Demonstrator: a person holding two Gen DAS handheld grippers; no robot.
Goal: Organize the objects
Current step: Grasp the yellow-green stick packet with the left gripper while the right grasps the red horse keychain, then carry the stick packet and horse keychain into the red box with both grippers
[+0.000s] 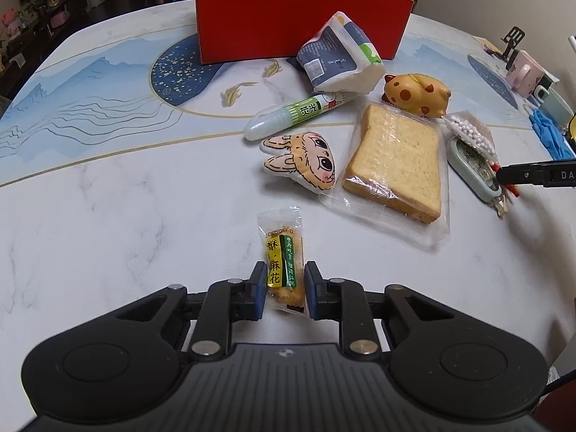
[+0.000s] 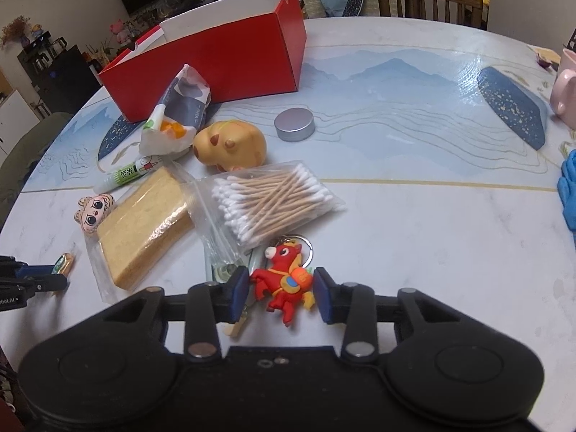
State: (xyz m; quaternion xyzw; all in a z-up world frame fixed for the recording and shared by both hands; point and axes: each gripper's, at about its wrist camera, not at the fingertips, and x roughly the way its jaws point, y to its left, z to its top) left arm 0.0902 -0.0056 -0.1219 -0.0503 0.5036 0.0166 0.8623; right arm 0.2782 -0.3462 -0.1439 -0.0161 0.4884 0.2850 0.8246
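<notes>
Two grippers are down among a scatter of small things on the marbled tabletop (image 1: 108,216). The left gripper (image 1: 286,289) has its fingers pinching a small clear-wrapped snack packet (image 1: 284,262) with yellow and green labelling, the blue pads pressed against its two long sides near the packet's closer end. The right gripper (image 2: 280,293) has its fingers drawn in around a red horse keychain (image 2: 284,280); the left pad touches the figure's foreleg, while on the right side contact looks likely but cannot be told for certain.

Just beyond the keychain lies a bag of cotton swabs (image 2: 270,201), and to its left a wrapped slice of bread (image 2: 144,230). A cartoon-face charm (image 1: 306,162) sits beside the bread, a green-labelled tube (image 1: 298,115) behind it, then a crumpled tissue pack (image 1: 338,61) and a spotted yellow toy (image 1: 417,95). A round metal tin (image 2: 294,124) stands apart toward the middle of the tabletop. An open red box (image 1: 298,25) stands at the far side, behind the tissue pack. Blue cloth (image 2: 568,194) shows at the right edge.
</notes>
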